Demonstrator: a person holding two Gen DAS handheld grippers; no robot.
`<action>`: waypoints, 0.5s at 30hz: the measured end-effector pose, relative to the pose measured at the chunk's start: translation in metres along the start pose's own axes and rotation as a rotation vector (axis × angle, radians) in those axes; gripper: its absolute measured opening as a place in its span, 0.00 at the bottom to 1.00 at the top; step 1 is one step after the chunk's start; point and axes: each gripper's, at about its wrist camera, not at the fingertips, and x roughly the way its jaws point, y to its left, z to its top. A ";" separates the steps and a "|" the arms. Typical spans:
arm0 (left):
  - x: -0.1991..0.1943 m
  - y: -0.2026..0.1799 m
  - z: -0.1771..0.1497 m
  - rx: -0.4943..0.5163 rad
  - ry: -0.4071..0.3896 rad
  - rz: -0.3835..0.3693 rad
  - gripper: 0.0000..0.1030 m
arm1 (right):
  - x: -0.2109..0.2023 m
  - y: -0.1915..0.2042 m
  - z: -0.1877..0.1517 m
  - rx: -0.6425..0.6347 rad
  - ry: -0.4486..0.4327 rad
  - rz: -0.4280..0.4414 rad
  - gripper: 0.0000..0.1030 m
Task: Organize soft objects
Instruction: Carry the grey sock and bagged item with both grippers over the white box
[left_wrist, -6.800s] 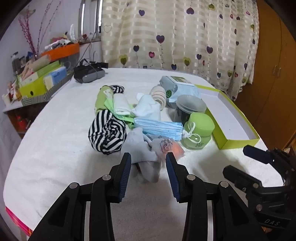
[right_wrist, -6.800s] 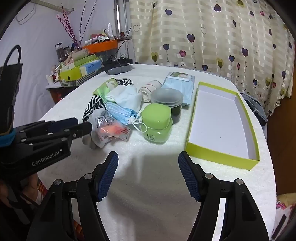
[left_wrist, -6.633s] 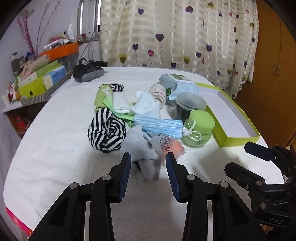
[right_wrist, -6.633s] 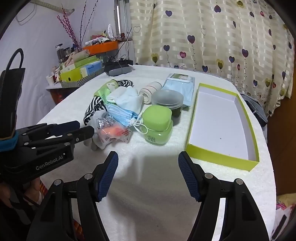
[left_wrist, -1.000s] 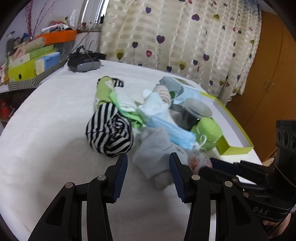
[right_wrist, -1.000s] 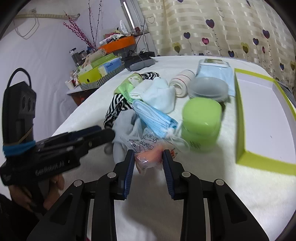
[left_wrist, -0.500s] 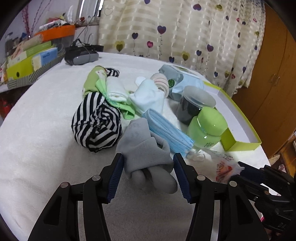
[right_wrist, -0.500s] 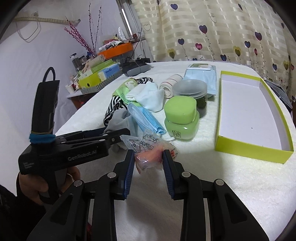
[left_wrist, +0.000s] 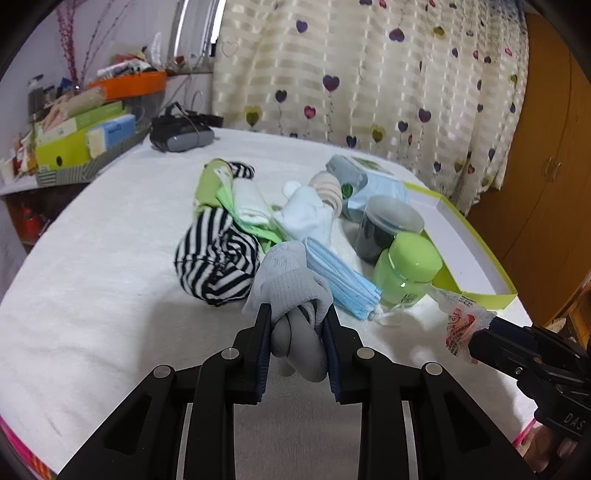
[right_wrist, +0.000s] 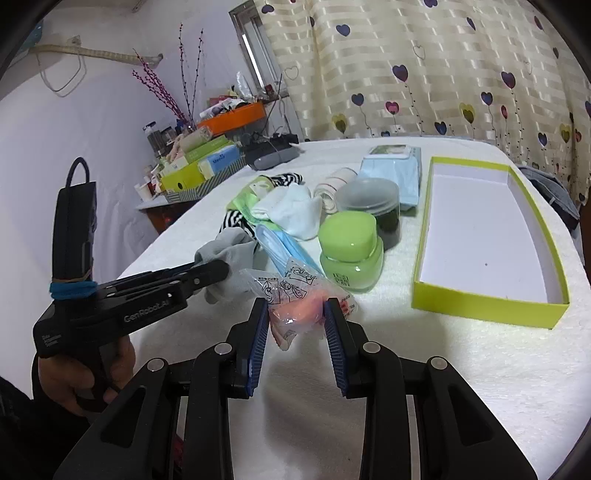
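Where they gaped, left gripper (left_wrist: 298, 325) jaws are closing—pinching grey sock (left_wrist: 291, 284); right gripper (right_wrist: 295, 317) grips packet (right_wrist: 303, 295).

Counting around the one lime-green tray (right_wrist: 487, 306): two jars just beside it, one green-lidded (right_wrist: 351, 254), one dark with a clear lid (right_wrist: 373, 199). One blue face mask (left_wrist: 336, 280), one grey sock (left_wrist: 291, 284), one striped bundle (left_wrist: 218, 266), one pale sock (left_wrist: 306, 218), one wipes pack (right_wrist: 395, 173), one crinkly packet (right_wrist: 299, 302).
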 end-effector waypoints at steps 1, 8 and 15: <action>-0.006 0.001 0.001 -0.004 -0.014 0.007 0.24 | -0.002 0.001 0.001 -0.004 -0.005 0.000 0.31; -0.029 -0.001 0.006 -0.002 -0.067 0.019 0.24 | -0.016 0.009 0.006 -0.028 -0.048 -0.010 0.31; -0.042 -0.011 0.011 0.011 -0.101 0.015 0.24 | -0.024 0.008 0.010 -0.036 -0.073 -0.026 0.31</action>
